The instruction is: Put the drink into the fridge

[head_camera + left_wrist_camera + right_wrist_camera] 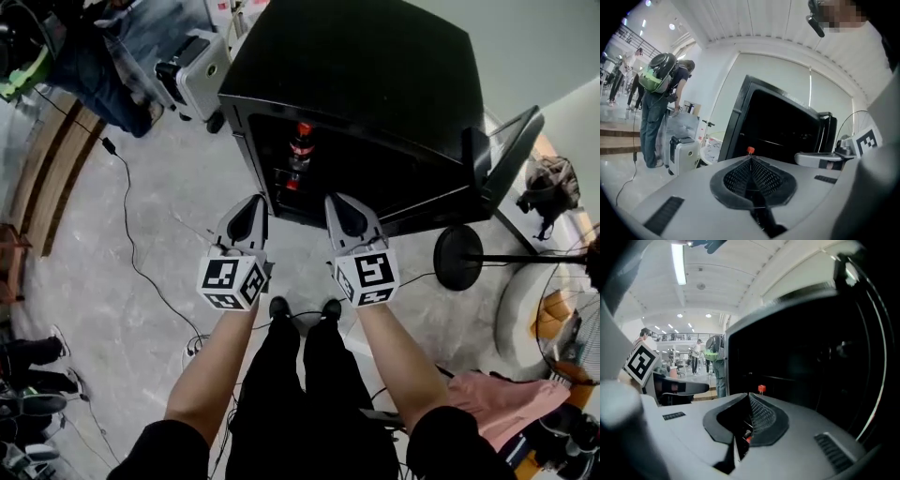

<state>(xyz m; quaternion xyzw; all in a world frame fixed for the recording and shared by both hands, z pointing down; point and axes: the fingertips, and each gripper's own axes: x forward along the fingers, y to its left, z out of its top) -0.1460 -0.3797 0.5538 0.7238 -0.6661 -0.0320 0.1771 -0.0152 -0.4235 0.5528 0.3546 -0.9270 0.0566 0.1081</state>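
My left tool (pixel 253 201) and right tool (pixel 337 201) are closed and empty. The drink (pixel 299 155) stands inside the fridge (pixel 375 84). I'd judge it weighty and slick, best gripped mid-body.

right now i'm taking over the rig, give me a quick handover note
left gripper: shut, empty, held in front of the fridge.
right gripper: shut, empty, beside the left one.
drink: the red-capped bottle stands upright on a shelf inside the fridge.
done: the bottle is in the fridge and neither gripper touches it.
left: the fridge door stands open at the right; closing it is probably the next move.
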